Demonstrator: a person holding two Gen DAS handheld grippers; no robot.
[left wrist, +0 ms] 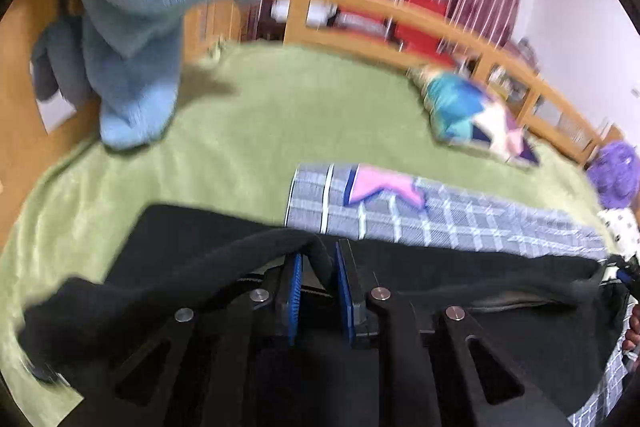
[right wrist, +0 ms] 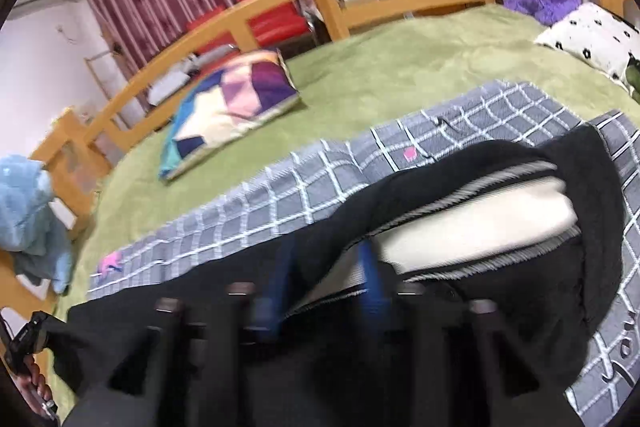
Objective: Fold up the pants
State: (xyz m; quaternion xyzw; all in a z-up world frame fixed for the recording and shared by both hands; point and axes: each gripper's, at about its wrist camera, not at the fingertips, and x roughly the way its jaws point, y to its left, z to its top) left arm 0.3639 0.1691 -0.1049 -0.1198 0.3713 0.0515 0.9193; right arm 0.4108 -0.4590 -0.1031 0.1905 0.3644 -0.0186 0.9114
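the green bed cover (right wrist: 400, 67) carries a grey checked blanket (right wrist: 280, 195), and the black pants (left wrist: 180, 259) lie across it, drooping at the lifted edges. they look soft, thick and limp, so i judge they will sag unless taken at hem and waistband. my left gripper (left wrist: 318, 291) pinches a roll of leg fabric. my right gripper (right wrist: 326, 287) straddles the ribbed waistband (right wrist: 460, 187), though blur hides whether it bites.
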